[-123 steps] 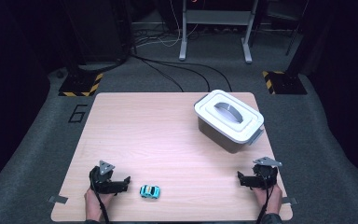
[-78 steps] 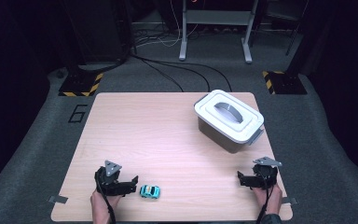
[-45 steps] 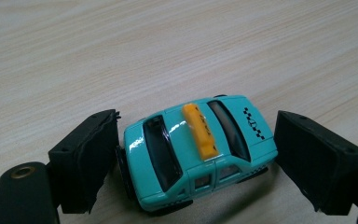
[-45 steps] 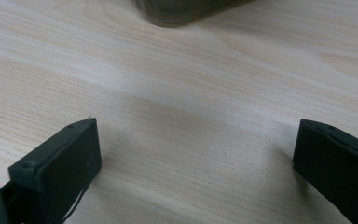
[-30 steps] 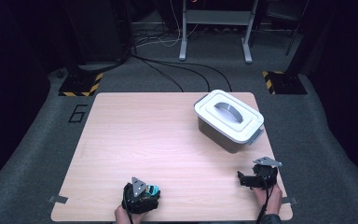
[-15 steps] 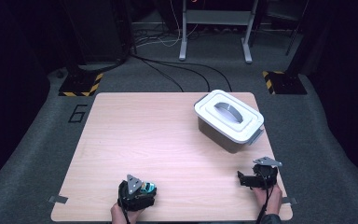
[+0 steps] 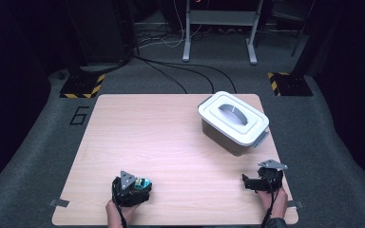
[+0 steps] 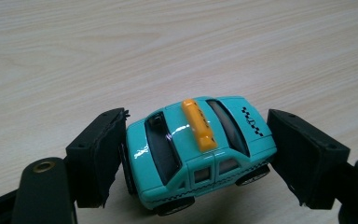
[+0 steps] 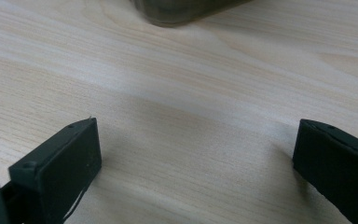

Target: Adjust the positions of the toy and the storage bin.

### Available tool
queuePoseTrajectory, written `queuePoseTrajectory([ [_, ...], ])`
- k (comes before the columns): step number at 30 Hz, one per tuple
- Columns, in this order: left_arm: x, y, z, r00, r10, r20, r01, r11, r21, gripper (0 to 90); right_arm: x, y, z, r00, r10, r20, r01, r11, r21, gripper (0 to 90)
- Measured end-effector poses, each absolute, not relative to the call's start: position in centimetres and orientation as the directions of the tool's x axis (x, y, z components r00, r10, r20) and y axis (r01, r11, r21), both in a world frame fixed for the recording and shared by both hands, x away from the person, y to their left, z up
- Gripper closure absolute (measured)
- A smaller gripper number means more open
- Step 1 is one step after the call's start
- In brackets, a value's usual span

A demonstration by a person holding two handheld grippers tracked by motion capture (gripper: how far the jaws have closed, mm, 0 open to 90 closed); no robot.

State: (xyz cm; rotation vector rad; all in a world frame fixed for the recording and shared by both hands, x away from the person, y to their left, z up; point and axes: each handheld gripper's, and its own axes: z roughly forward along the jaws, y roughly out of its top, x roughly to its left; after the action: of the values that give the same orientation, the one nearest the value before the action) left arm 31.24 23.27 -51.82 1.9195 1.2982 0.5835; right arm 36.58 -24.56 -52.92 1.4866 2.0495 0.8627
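A teal toy taxi [image 8: 200, 149] with an orange roof sign sits between the black pads of my left gripper [image 8: 196, 161], which press on its front and rear ends. From above, the taxi [image 7: 144, 182] peeks out beside the left gripper [image 7: 141, 186] near the table's front edge, left of centre. My right gripper [image 7: 245, 182] rests near the front right corner, its jaws pointing left. In its own view the right gripper [image 9: 196, 158] stands open over bare wood, with nothing between the pads.
A grey box with a white handled lid [image 7: 233, 122] stands at the table's back right; its lower edge [image 9: 182, 9] shows ahead of the right gripper. The light wooden table [image 7: 161, 133] is ringed by dark carpet, cables and a stand behind.
The left gripper slid right to the taxi and shut on it, then carried it a little to the left over the last second. The right gripper has stayed still.
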Motion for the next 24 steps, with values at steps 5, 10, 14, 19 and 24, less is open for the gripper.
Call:
queuePoseTrajectory([
  [5,31.7,23.9,-51.9,0.369,0.928,-0.042,0.582,-0.196,0.789,22.2,36.6,-24.6,-52.9,-0.309,0.951,-0.004,0.661,0.218,0.718,0.1],
  [10,32.3,24.4,-52.0,0.365,0.93,-0.045,0.581,-0.19,0.791,22.2,36.6,-24.6,-52.9,-0.309,0.951,-0.004,0.661,0.218,0.718,0.1],
  [14,32.9,25.2,-52.0,0.359,0.932,-0.044,0.583,-0.187,0.791,22.2,36.6,-24.6,-52.9,-0.309,0.951,-0.003,0.662,0.218,0.718,0.1],
  [19,34.0,26.3,-52.0,0.351,0.936,-0.042,0.578,-0.181,0.796,22.2,36.6,-24.6,-52.9,-0.309,0.951,-0.003,0.662,0.218,0.718,0.1],
  [24,35.0,26.9,-51.9,0.328,0.944,-0.031,0.581,-0.176,0.794,22.2,36.6,-24.6,-52.9,-0.31,0.951,-0.003,0.662,0.218,0.717,0.1],
])
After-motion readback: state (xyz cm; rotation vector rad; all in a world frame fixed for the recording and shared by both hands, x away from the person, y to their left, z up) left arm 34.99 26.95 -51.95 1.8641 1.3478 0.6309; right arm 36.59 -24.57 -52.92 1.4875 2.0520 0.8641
